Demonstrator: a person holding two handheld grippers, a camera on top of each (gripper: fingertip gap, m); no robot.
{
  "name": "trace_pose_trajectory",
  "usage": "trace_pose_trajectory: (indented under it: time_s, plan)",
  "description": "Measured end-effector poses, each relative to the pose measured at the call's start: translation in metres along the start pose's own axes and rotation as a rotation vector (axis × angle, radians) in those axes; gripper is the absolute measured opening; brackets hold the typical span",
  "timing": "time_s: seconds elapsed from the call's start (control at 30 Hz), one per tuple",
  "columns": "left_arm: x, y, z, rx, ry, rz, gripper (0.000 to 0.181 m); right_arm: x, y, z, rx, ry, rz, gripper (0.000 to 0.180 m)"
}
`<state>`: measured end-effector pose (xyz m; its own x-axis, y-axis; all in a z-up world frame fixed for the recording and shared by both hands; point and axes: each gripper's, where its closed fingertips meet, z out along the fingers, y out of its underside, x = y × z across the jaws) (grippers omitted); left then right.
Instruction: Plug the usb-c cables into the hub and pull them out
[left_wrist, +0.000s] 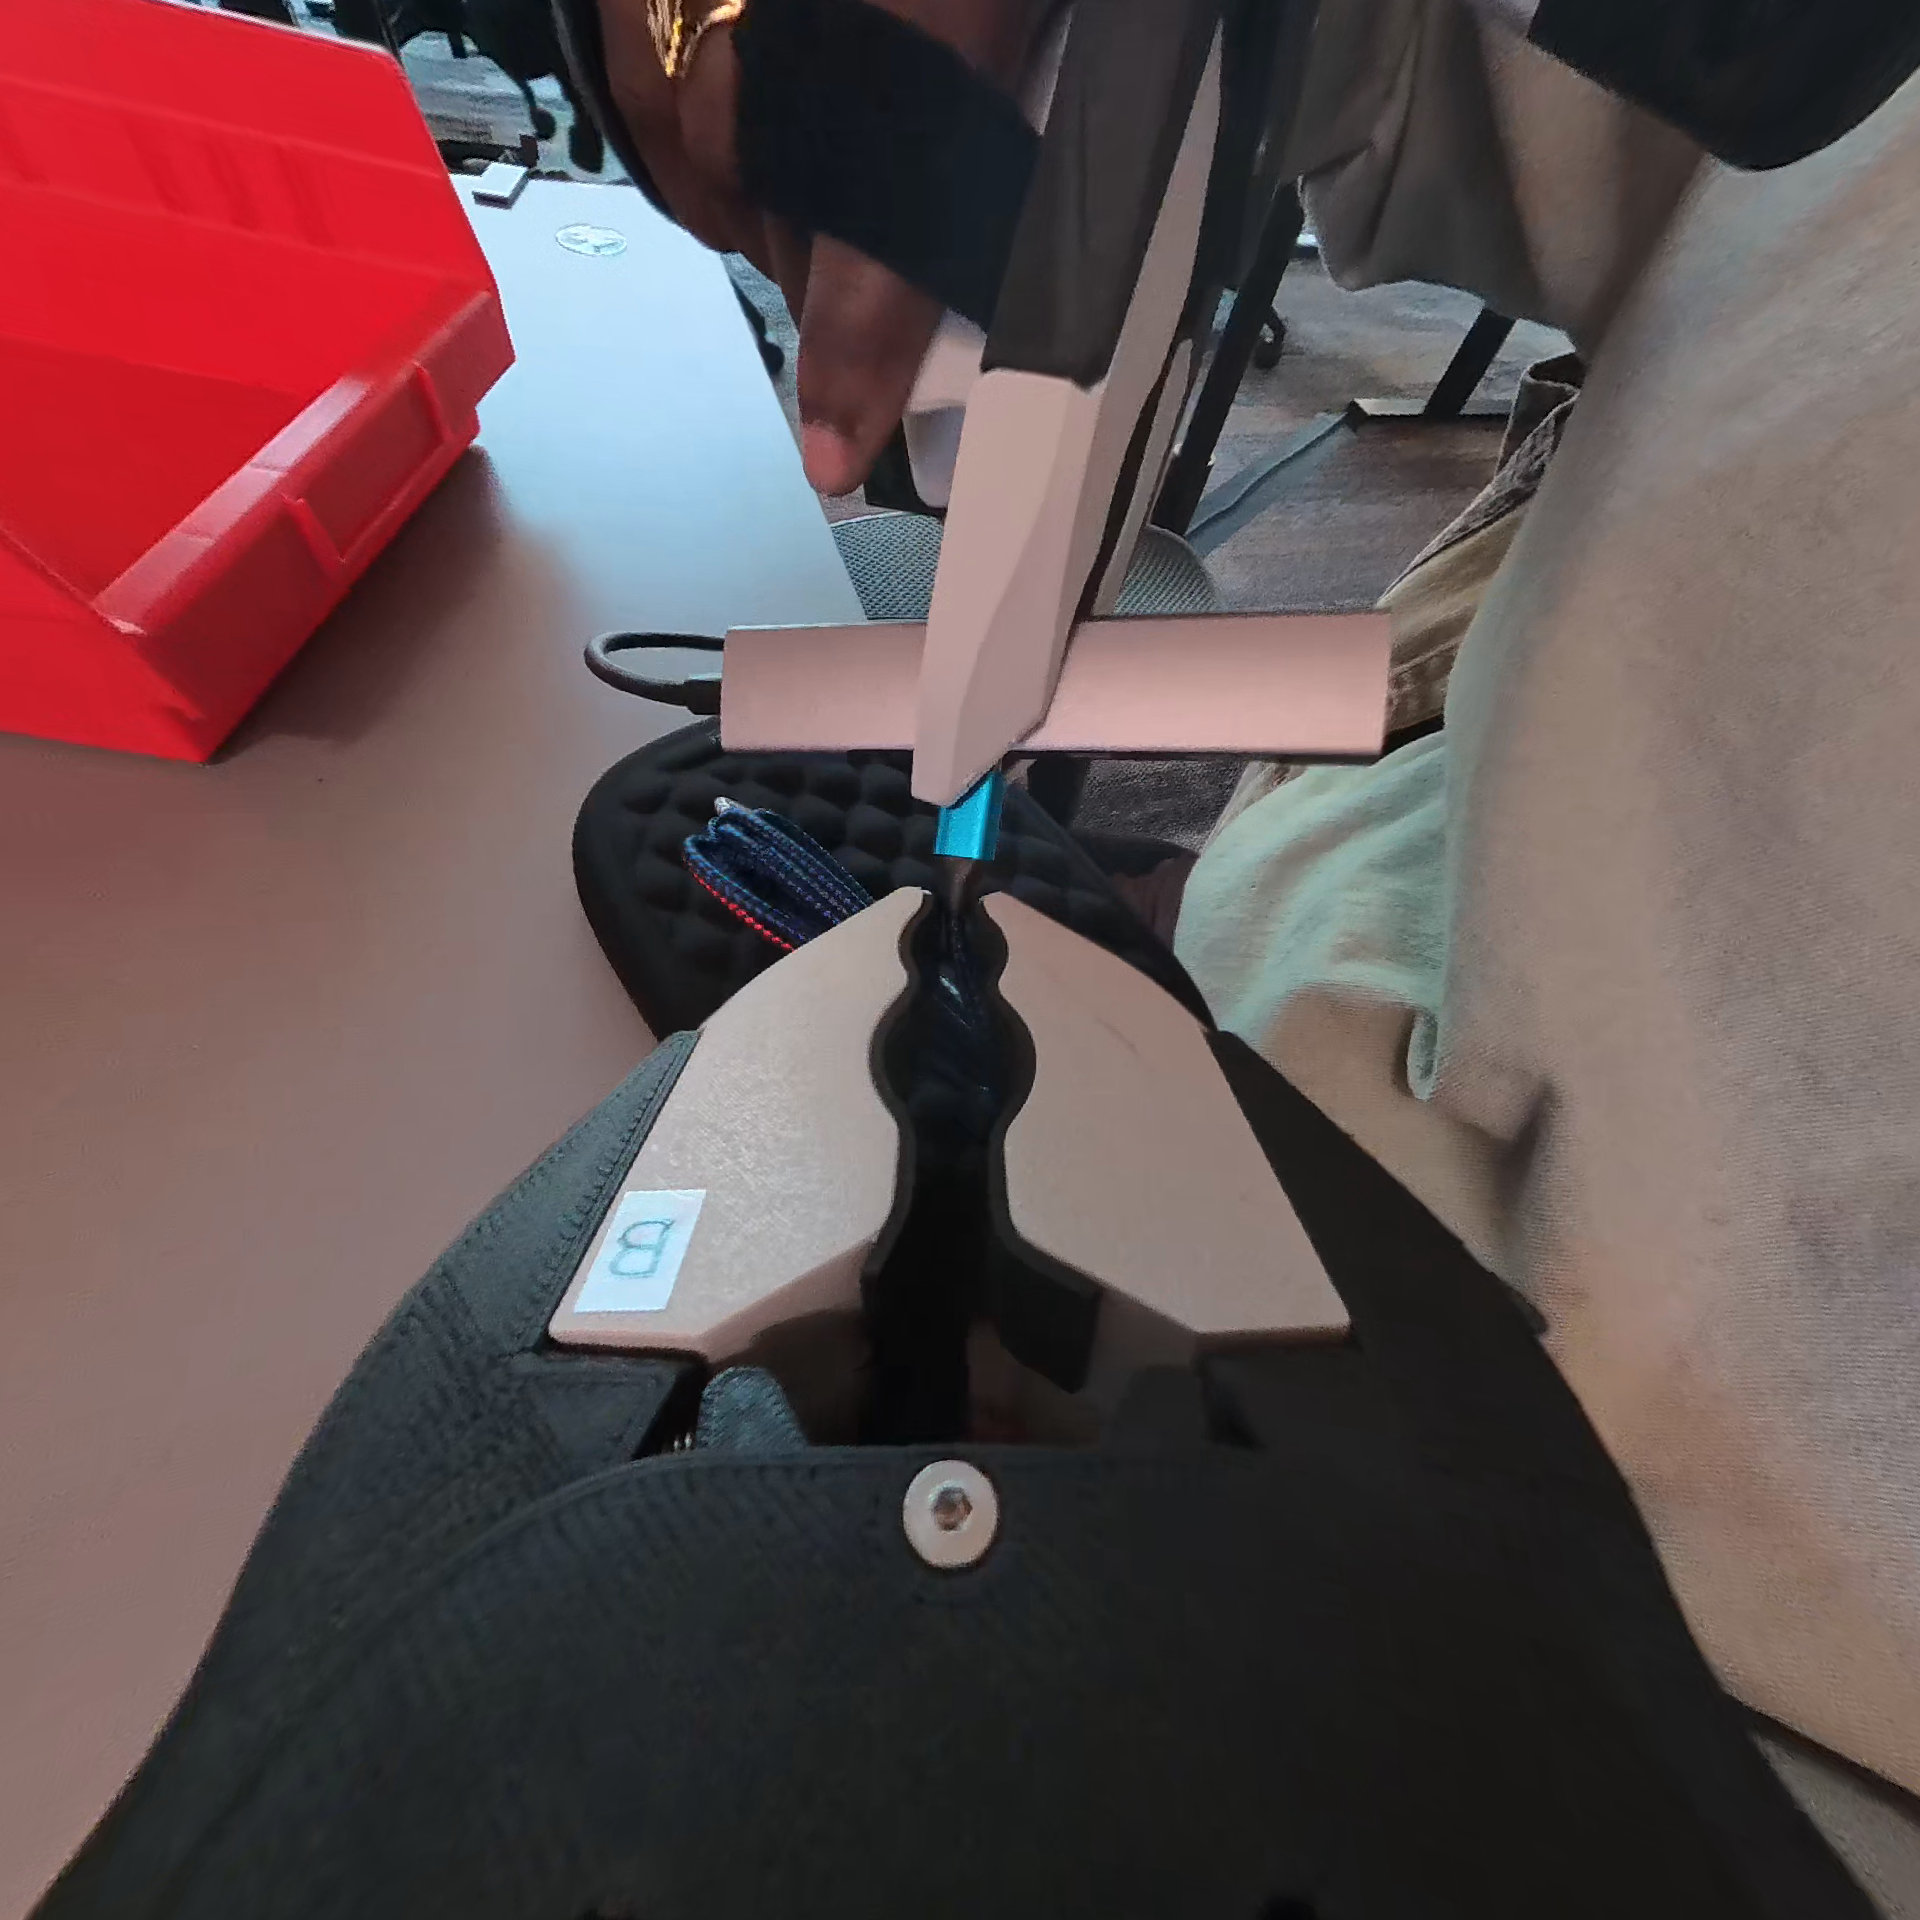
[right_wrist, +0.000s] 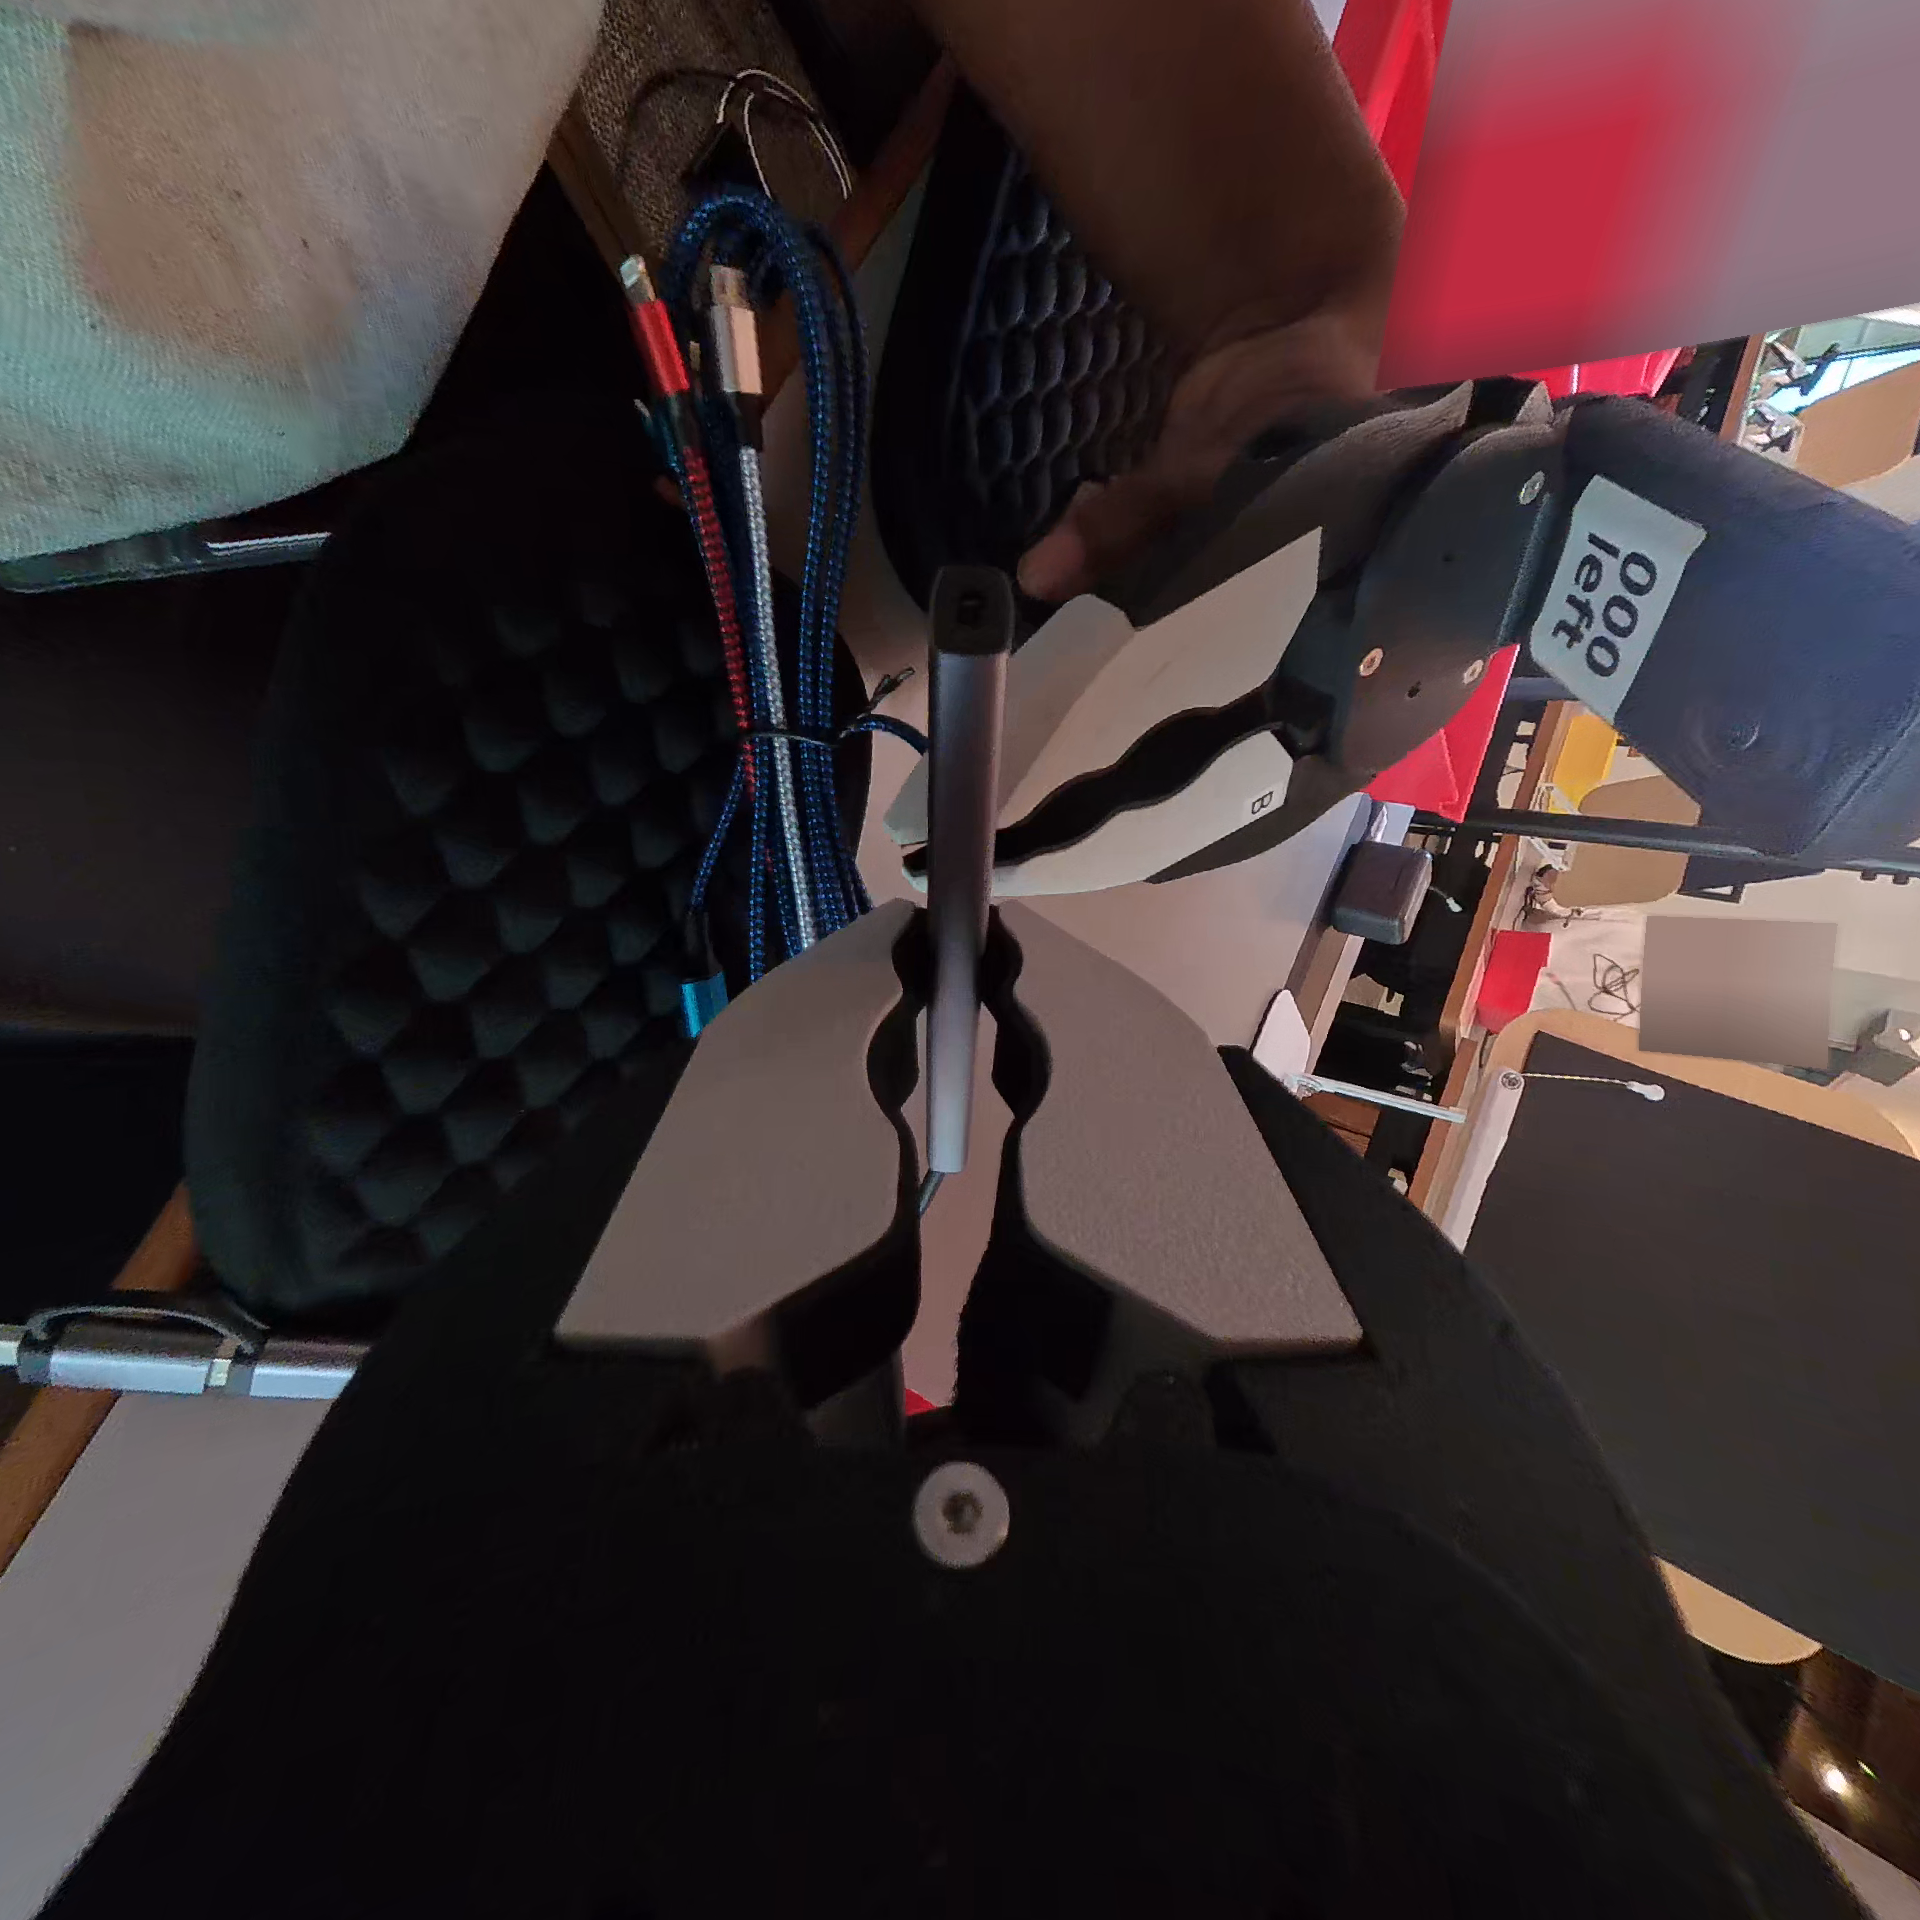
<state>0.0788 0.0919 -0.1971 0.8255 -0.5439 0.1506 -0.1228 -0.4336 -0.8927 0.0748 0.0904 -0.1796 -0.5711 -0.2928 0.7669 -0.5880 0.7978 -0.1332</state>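
Brown tabletop (left_wrist: 312, 987), red bin (left_wrist: 208, 395) far left. Left gripper (left_wrist: 956, 914) clamped on blue-plugged usb-c cable (left_wrist: 968, 821), plug meeting hub (left_wrist: 1195, 686). Right view: right gripper (right_wrist: 956, 920), angled downward, pinches the hub edge-on; left gripper's fingers (right_wrist: 1091, 686) alongside.

hub (left_wrist: 1195, 681): slim grey bar, level, held off the table | usb-c cable (left_wrist: 961, 997): dark blue braid, blue plug (left_wrist: 968, 821) at hub's near edge

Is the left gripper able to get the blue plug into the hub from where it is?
Probably yes. The left gripper holds the cable just behind the blue plug, whose tip already meets the hub edge. The right gripper holds the hub; nothing sits between.
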Motion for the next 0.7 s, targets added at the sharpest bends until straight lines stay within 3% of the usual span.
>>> trace_pose_trajectory:
  time_s: [0.43,0.7]
  plan:
    - [-0.004,0.003,0.007,-0.015,-0.004,-0.003,0.004,-0.008,-0.007,0.002,0.017,-0.005,-0.019,0.009]
    - [0.011,0.003,0.009,-0.009,0.082,0.064,0.005,-0.013,-0.004,0.002,0.041,0.013,-0.027,0.009]
